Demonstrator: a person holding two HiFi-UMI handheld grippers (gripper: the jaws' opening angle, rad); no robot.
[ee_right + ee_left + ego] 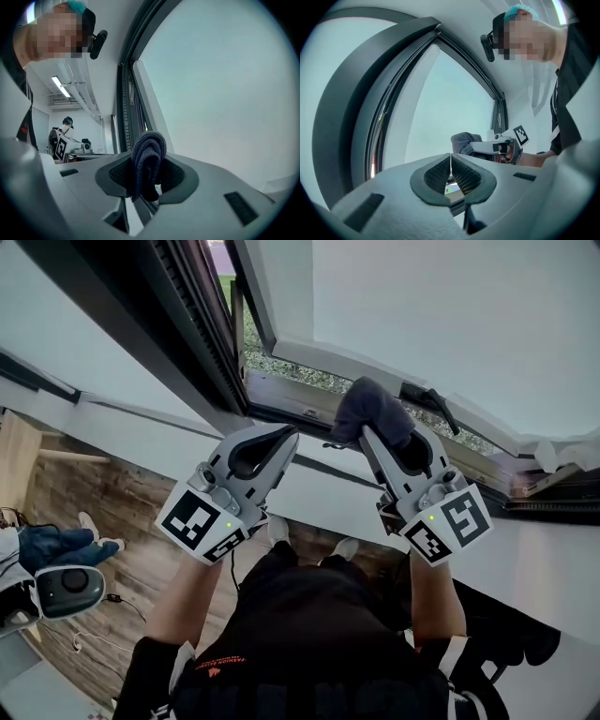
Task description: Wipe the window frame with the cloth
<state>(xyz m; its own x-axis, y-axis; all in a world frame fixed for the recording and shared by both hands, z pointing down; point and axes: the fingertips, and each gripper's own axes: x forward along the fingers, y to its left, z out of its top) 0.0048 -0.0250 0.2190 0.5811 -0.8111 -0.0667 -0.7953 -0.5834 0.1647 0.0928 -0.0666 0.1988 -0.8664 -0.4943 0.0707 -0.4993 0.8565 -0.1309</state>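
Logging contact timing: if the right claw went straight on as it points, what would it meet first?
Probably the window frame: the cloth shut in the right claw leads, close before its lower rail; depth unclear.

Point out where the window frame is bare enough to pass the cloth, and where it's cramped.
Bare: the lower frame stretch between the dark side frame and the cloth in the right tool. Crowded: right of the cloth, where the handle sticks out.

An office-like room is showing: long white ceiling strip lights (60,86) glowing far left, brown wood-plank floor (127,517) lying beneath the dark grey window frame (187,315).
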